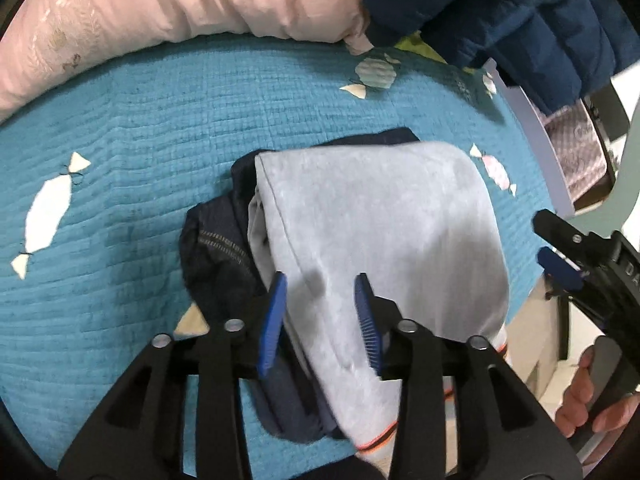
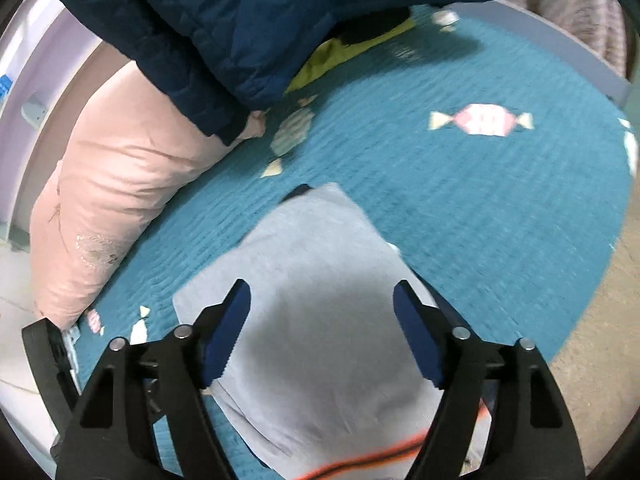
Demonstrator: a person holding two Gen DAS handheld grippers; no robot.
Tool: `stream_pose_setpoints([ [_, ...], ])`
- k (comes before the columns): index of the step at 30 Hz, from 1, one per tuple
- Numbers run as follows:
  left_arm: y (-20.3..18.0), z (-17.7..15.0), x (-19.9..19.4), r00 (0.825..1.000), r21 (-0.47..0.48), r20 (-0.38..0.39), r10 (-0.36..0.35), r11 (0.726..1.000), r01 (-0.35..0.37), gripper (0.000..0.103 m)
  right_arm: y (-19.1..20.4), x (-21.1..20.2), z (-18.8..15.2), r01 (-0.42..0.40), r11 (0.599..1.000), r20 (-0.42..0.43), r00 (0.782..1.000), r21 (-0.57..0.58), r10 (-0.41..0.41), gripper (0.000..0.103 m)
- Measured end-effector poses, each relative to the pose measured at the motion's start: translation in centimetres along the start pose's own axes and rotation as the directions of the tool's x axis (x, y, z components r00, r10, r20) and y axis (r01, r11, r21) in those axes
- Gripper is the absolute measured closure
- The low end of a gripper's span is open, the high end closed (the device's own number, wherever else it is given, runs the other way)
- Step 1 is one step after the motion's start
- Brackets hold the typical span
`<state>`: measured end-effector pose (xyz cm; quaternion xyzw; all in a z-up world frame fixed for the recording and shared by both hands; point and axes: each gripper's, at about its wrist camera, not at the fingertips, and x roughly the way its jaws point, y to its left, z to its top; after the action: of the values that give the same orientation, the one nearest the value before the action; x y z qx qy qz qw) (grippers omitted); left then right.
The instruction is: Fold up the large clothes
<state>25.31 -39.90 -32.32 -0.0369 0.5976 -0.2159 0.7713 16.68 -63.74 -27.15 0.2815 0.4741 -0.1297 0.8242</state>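
A folded light grey garment (image 1: 380, 208) with an orange and black stripe at its hem lies on the teal quilt (image 1: 140, 120). Under it, sticking out to the left, is a bundled dark navy garment (image 1: 216, 248). My left gripper (image 1: 320, 280) hovers over the grey cloth, open, its blue pads clear of the fabric. My right gripper (image 2: 320, 292) is open wider above the same grey garment (image 2: 304, 248), holding nothing. The right gripper (image 1: 560, 248) also shows at the right edge of the left wrist view, with a hand (image 1: 580, 392) on its handle.
A pink pillow (image 1: 160, 4) runs along the far side of the quilt (image 2: 460, 208). A navy puffer jacket (image 2: 240, 20) lies beside it, over a yellow-green item (image 2: 340, 56). A pale bed frame (image 1: 536, 132) and patterned cloth (image 2: 568, 12) bound the right side.
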Motion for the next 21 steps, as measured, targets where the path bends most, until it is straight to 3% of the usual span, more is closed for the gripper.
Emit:
stream_pose_setpoints([
  [5,-0.9,-2.4,-2.0,1.000,0.048,0.020,0.016,0.999,-0.017,0.057,-0.5,-3.8,-4.0,0.091,0.996,0.060,0.994,-0.013,-0.090,0.029],
  [13,-1.4,-7.7,-8.0,0.992,0.153,0.116,0.048,0.986,-0.066,0.053,0.4,-9.5,-10.4,0.132,0.991,0.164,0.978,0.001,-0.131,0.027],
  [17,-0.4,-10.8,-12.4,0.981,0.194,0.192,0.038,0.978,-0.076,0.050,2.7,-13.2,-14.1,0.152,0.988,0.249,0.957,-0.004,-0.147,0.025],
  [21,1.0,-14.0,-17.3,0.964,0.229,0.264,0.020,0.970,-0.083,0.046,6.1,-16.7,-17.7,0.248,0.968,0.343,0.913,-0.041,-0.220,0.021],
])
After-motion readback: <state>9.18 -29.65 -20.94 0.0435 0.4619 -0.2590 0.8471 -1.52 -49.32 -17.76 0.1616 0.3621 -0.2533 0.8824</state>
